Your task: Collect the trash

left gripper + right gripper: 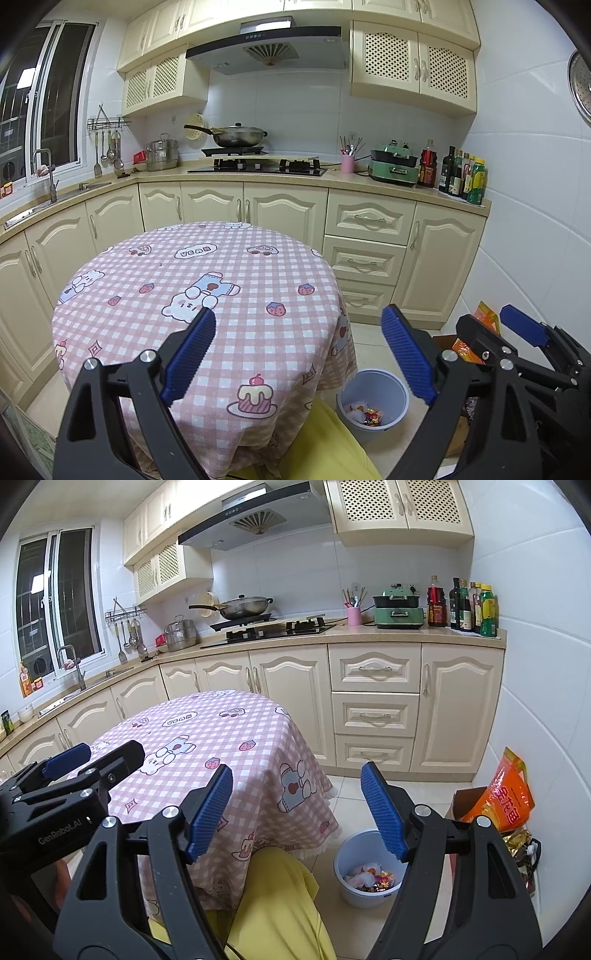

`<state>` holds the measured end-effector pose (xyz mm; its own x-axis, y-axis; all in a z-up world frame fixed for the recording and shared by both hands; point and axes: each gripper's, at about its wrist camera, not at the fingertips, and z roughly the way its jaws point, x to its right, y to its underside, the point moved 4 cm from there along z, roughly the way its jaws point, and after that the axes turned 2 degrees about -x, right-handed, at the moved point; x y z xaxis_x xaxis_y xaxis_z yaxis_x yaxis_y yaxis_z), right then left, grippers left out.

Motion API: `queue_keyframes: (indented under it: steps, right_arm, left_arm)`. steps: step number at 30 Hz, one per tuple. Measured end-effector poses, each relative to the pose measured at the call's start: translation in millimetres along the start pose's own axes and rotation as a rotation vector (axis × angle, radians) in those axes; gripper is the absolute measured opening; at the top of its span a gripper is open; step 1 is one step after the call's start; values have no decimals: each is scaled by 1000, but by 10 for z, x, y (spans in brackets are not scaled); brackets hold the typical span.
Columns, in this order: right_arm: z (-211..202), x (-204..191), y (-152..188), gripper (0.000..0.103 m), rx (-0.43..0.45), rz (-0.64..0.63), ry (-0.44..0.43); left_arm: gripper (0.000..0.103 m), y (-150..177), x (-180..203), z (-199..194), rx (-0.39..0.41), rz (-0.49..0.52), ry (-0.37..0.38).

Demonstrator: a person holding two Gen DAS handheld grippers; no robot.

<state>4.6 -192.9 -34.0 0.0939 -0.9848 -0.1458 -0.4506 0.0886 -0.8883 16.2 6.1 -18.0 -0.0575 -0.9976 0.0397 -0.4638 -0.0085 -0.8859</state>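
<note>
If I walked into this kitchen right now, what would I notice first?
Probably the round table in the middle, covered in a pink checked cloth with cartoon bears and strawberries. Then the pale blue trash bin on the floor to its right, with crumpled tissue and bright candy wrappers inside. Up close, the left tool and right tool both hang open with blue ribbed pads, holding nothing.

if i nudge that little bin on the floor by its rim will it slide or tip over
The bin looks like thin plastic holding only a few wrappers, so it is probably light. On the smooth floor tiles it would likely slide. A push high on the rim could tip it.
</note>
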Motion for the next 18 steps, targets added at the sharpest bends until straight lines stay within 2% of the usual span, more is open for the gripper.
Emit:
queue_keyframes:
  steps: [18]
  right_arm:
    - [64,-24,23,72,-16,-3,-1]
  left_arm:
    - [89,25,-27,-6,-12,-9,-1]
